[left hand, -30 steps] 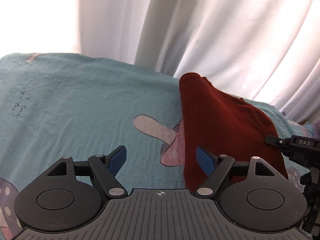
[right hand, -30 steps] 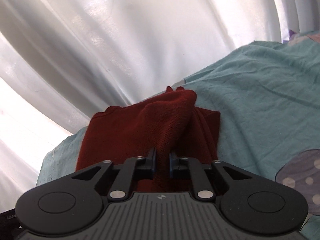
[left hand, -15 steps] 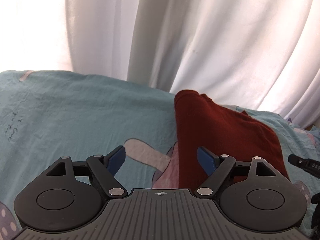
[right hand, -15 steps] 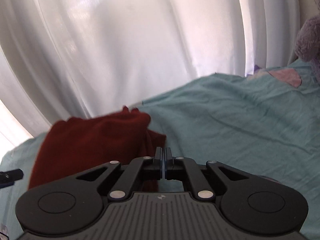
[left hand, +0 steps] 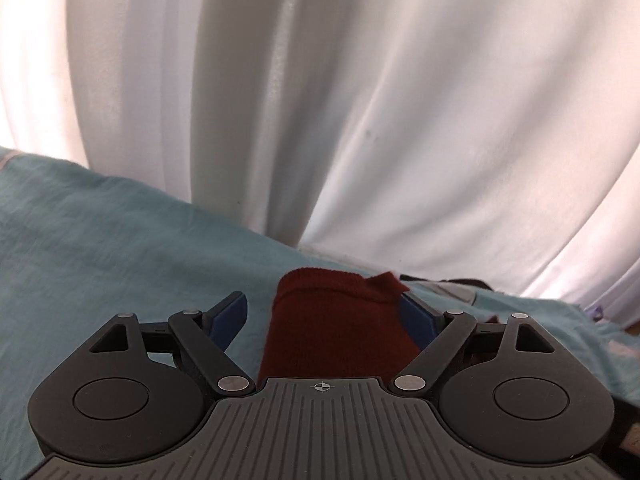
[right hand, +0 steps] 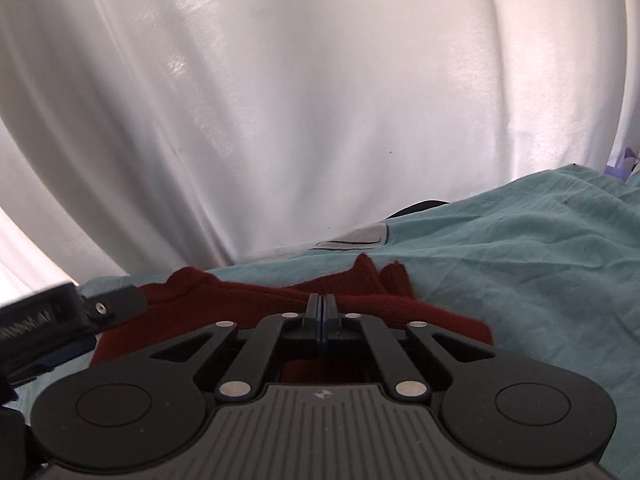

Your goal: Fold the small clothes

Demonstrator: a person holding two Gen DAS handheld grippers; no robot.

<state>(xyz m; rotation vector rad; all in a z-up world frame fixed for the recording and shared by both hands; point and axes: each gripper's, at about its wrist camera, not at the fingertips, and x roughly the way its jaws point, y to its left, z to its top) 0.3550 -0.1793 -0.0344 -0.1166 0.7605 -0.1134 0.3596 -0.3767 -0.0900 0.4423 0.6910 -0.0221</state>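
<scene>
A dark red knitted garment (left hand: 336,328) lies folded on a teal bed sheet (left hand: 120,248). My left gripper (left hand: 324,316) is open, its blue pads on either side of the garment's near end, low over it. In the right wrist view the garment (right hand: 248,304) lies flat just ahead. My right gripper (right hand: 321,312) is shut with nothing between its fingers, just above the cloth. The left gripper's body (right hand: 60,312) shows at the left edge of that view.
White curtains (left hand: 360,100) hang right behind the bed and fill the upper half of both views. The teal sheet (right hand: 520,260) stretches to the right, with a grey printed patch (right hand: 360,236) near the curtain.
My right gripper let go of the garment's raised fold and shut empty; the cloth now lies flat. My left gripper moved right and forward, so the garment sits between its open fingers.
</scene>
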